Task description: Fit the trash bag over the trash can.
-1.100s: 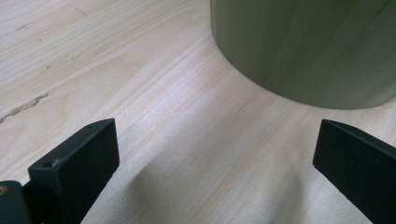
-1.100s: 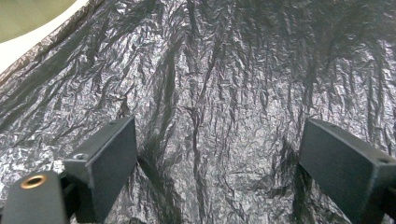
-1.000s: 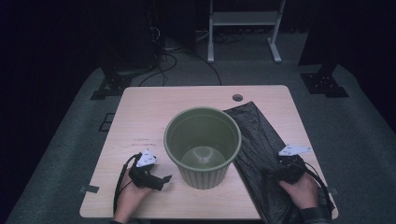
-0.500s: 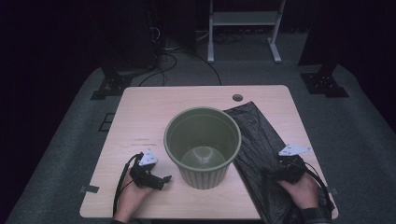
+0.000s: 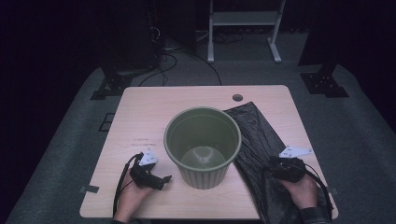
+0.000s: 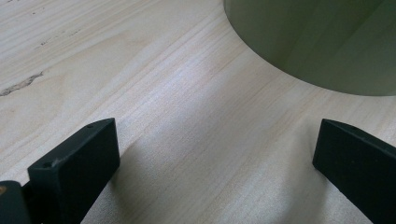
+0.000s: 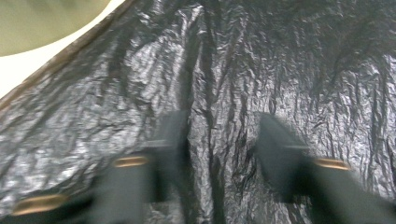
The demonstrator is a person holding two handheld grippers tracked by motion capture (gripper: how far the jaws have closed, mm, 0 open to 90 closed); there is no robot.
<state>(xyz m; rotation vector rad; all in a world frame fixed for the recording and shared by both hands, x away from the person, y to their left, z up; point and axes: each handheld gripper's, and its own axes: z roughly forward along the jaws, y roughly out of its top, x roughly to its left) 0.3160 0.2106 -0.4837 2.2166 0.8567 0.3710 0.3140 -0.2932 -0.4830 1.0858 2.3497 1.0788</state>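
**Pinching up the bin liner beside the empty bin**

Right gripper point(image 7: 217, 163) sits on the black plastic bag point(image 7: 261, 70), jaws blurred and just been closing, now partly closed with a ridge of film standing between them. Cannot tell if the pads already bite.

To do it well: gather one fold only, close fully before lifting, then lift slowly so thin film doesn't slip or tear.

Left gripper point(image 6: 215, 158) rests on bare table point(image 6: 154, 84), jaws wide apart, holding nothing; green bin point(image 6: 317, 42) stands just ahead of it to its right.

Bin point(image 5: 202, 144): upright, open-topped, nothing inside as far as the high view shows. Bag lies flat, spreading from under the right gripper to the bin's base.
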